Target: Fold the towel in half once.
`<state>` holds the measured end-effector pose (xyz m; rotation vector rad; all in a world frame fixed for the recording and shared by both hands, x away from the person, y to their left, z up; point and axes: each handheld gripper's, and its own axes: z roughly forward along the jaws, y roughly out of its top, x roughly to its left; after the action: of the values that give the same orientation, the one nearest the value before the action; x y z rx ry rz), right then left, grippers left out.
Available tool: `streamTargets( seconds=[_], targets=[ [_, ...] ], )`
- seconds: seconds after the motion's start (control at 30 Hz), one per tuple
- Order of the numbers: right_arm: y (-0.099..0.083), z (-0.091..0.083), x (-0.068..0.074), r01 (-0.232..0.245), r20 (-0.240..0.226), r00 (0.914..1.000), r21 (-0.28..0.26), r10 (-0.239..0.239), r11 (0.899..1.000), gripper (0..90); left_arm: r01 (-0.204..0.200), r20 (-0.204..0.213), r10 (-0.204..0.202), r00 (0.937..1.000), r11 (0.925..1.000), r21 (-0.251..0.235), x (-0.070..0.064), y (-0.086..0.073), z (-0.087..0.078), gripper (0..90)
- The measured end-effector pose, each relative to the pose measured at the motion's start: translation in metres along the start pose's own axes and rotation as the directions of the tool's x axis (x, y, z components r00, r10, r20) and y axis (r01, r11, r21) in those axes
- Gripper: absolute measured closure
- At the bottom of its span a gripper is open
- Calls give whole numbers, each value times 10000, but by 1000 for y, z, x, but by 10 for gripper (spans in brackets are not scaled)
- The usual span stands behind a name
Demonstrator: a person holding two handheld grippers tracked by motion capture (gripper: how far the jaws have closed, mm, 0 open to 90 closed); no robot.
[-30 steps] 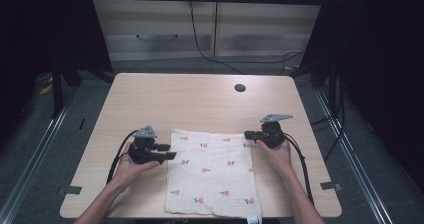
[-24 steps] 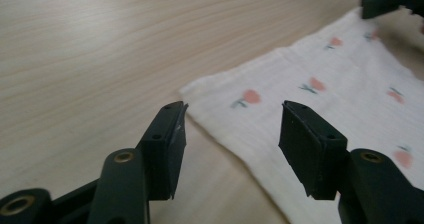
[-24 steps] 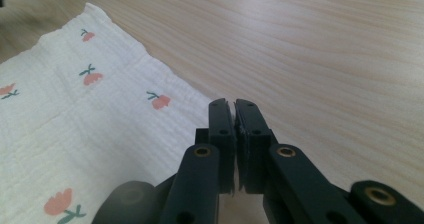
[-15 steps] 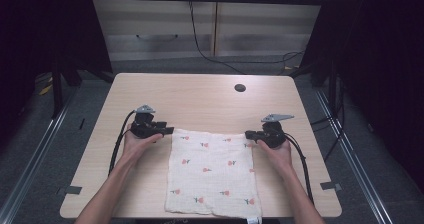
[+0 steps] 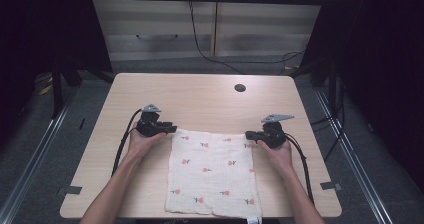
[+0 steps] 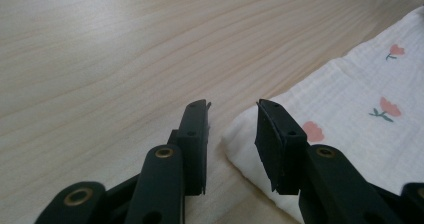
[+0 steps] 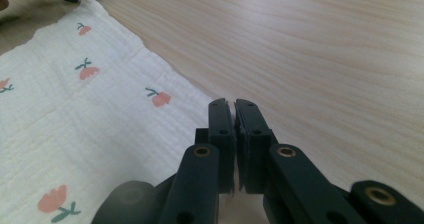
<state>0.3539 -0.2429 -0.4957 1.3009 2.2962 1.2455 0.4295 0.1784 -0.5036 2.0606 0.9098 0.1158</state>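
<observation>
Cloth (image 5: 212,174) flat at table (image 5: 200,99) near edge, bottom hem cut off — left gripper (image 6: 231,129) jaws spread astride far-left corner, right gripper (image 7: 233,134) jaws pressed together at far-right corner, pinch itself hidden.

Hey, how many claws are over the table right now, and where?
2. The left claw is open at the far left corner of the cloth; the right claw is closed on its far right corner. None looks hidden.
</observation>
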Motion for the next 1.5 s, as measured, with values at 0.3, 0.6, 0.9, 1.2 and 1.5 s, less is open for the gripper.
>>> streamTargets(
  seconds=[0.3,0.6,0.9,1.2,1.5],
  targets=[
    [0,0,0,-44,-7,10000,19,44,10000,867,-304,-99,307,9995,9992,267,-4,-3,7,727],
    [-2,0,-1,-92,11,10000,45,92,9999,867,-177,328,171,9993,9996,198,-6,-4,10,877],
    [0,-6,-3,-196,92,9998,-188,198,9996,868,43,403,-31,9992,9996,-294,-6,0,0,880],
    [4,-12,-3,-190,107,9998,-422,195,9989,868,203,730,-126,9973,9940,-1070,-8,8,-17,881],
    [10,-25,1,-160,120,9998,-964,172,9952,868,302,764,-177,9969,9858,-1654,-12,16,-31,880]
  ],
)
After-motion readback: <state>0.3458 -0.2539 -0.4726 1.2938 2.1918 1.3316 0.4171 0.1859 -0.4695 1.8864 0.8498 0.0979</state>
